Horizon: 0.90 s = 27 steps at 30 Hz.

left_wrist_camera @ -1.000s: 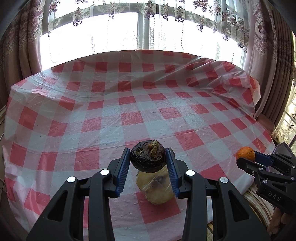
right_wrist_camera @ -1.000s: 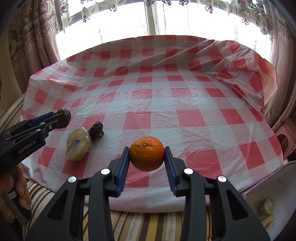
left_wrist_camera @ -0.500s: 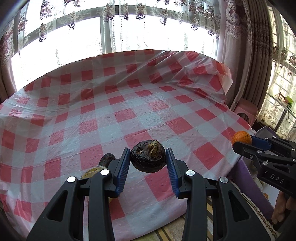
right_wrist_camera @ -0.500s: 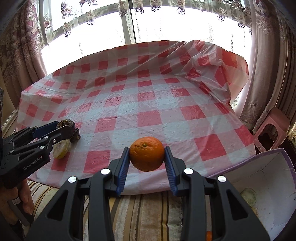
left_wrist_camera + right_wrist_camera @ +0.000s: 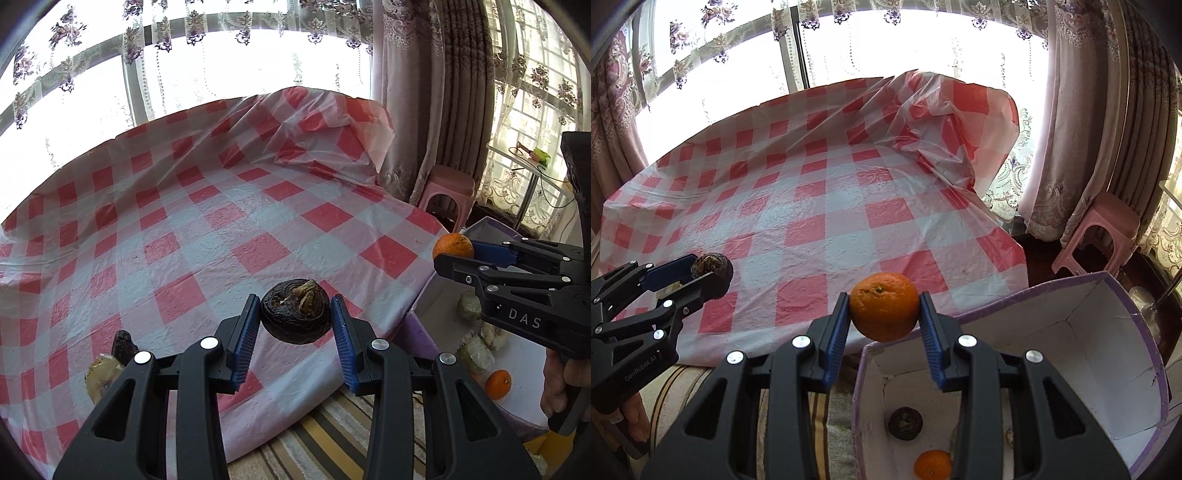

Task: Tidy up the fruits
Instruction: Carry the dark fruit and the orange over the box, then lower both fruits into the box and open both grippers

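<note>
My left gripper (image 5: 295, 317) is shut on a dark wrinkled fruit (image 5: 295, 312), held above the near edge of the checked table (image 5: 221, 221). My right gripper (image 5: 884, 308) is shut on an orange (image 5: 884, 305), hanging over the near rim of a purple-edged white box (image 5: 1071, 332) beside the table. In the box lie a dark fruit (image 5: 905, 423) and another orange (image 5: 932, 464). The left wrist view shows the right gripper (image 5: 452, 254) with its orange (image 5: 453, 245), and pale wrapped fruits (image 5: 476, 352) in the box. A yellowish wrapped fruit (image 5: 101, 374) and a dark piece (image 5: 123, 343) remain on the table.
A pink stool (image 5: 1097, 236) stands by the curtains right of the table. Striped fabric (image 5: 332, 443) lies below the table edge. A folded-up corner of the tablecloth (image 5: 953, 122) rises at the far right. A hand (image 5: 561, 384) holds the right gripper's handle.
Both grippers have swung right with their fruits, from over the table toward its right edge. The box has come into view under the right gripper; the wrapped fruit has slid to the left.
</note>
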### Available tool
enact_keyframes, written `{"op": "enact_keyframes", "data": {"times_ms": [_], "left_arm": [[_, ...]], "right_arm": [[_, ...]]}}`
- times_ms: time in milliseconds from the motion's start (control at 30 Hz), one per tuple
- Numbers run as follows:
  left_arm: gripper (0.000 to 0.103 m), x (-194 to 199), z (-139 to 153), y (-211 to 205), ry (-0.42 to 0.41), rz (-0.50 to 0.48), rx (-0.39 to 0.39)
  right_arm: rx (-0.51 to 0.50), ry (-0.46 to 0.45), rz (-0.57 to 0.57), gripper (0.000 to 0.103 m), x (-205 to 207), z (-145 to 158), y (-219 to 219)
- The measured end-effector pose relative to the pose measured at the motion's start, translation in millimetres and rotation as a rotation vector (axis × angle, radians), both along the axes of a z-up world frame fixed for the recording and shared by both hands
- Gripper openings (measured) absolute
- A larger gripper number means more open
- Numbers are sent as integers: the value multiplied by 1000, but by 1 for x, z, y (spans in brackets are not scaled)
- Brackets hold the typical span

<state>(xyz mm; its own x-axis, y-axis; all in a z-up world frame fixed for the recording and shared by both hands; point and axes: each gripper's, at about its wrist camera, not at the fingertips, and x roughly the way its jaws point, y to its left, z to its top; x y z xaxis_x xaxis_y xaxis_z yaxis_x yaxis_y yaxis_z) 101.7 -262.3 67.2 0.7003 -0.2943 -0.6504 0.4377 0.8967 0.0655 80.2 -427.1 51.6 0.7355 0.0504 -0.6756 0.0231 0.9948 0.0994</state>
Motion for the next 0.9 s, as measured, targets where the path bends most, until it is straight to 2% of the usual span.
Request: {"op": "enact_keyframes", "data": {"times_ms": [400,900], "left_arm": [[38,-14,-13,-69,10,-163,68],[38,-27,-45,-139,15,-355,230]], "right_arm": [[-24,71,-65,38,0,-17,-36],[-69,223,-156,38,13,-59,-88]]}}
